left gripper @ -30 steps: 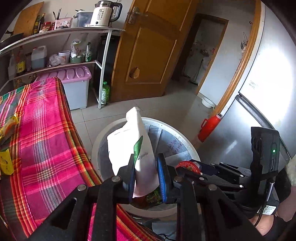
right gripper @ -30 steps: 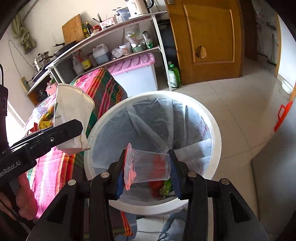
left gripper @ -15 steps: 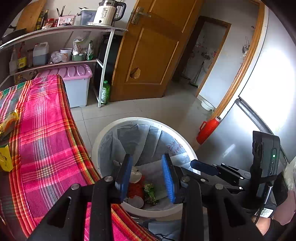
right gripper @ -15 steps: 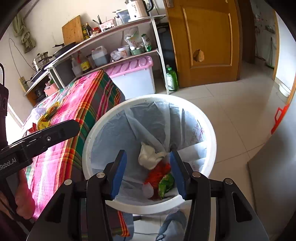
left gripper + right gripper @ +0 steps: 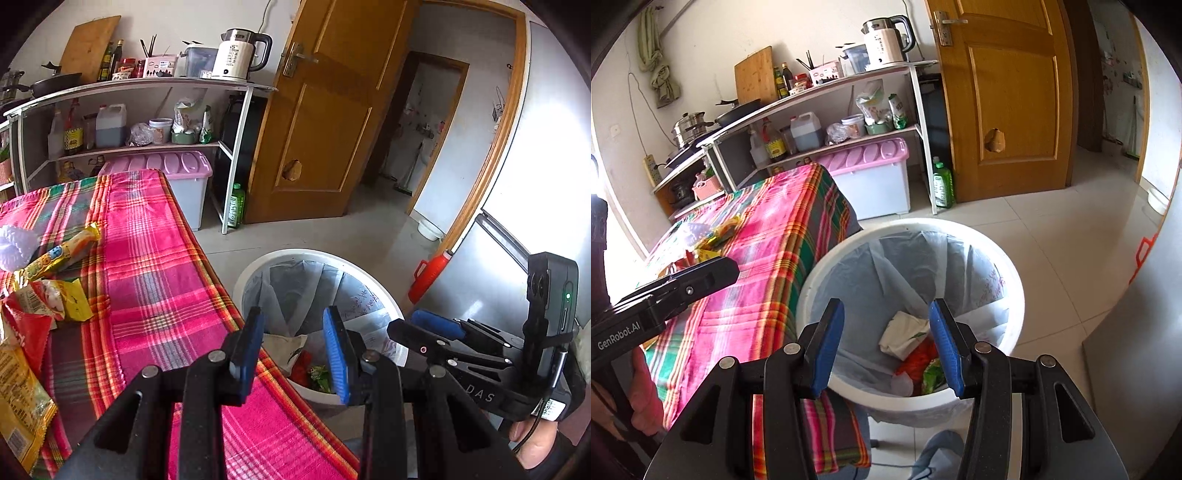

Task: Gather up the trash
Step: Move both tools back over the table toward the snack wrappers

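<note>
Both the left gripper and the right gripper hover with fingers apart and empty over the white bin, which stands on the floor just right of the bench. Trash lies inside, partly hidden behind the fingers. Wrappers remain at the bench's left, cut off by the frame edge.

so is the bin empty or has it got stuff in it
Not empty. The bin holds a white bag plus red and green wrappers at the bottom, well below the rim.

Wrappers cut off at left edge; bin btm hidden.
</note>
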{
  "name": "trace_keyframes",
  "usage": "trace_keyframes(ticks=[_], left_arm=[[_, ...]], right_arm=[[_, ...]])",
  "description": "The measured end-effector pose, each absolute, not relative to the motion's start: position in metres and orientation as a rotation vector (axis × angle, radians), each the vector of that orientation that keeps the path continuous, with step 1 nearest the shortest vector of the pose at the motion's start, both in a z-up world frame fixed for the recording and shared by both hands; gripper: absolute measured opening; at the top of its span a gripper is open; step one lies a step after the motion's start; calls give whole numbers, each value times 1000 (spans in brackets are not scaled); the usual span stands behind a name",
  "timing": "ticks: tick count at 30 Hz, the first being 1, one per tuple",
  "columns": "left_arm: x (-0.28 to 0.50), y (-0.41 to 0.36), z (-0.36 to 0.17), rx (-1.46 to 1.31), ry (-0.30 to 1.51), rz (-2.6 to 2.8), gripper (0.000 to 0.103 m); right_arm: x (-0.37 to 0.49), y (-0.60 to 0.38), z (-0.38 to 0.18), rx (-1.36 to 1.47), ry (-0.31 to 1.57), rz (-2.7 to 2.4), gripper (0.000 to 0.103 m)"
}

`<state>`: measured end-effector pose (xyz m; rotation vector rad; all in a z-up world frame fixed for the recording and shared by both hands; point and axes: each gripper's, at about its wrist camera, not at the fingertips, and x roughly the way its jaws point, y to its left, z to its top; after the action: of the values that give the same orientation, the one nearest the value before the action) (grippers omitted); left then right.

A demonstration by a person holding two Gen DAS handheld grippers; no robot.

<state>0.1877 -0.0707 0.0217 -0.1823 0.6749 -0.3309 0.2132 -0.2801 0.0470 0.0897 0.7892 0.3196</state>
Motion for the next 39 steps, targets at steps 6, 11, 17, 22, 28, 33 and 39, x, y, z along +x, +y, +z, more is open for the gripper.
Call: trace_keyframes(ticks=[6, 11, 17, 22, 28, 33, 39], left_arm=[[165, -53, 28, -170, 641, -285, 35], [148, -35, 30, -175, 623, -232, 35], [130, -12, 29, -184, 602, -157, 35], [118, 6, 26, -188, 587, -113, 35], [104, 23, 22, -189, 595, -50, 35], [93, 37, 15, -196, 611, 4, 35], [79, 61, 8, -238, 613, 64, 35]], right_arm=[[199, -260, 56, 43, 766, 338, 49], [189, -242, 60, 21, 753, 385, 49], [173, -218, 67, -41, 684, 474, 49], [169, -201, 64, -64, 692, 511, 49], [163, -186, 61, -75, 704, 554, 49], [161, -177, 60, -76, 709, 590, 49], [158, -167, 58, -81, 737, 624, 49]])
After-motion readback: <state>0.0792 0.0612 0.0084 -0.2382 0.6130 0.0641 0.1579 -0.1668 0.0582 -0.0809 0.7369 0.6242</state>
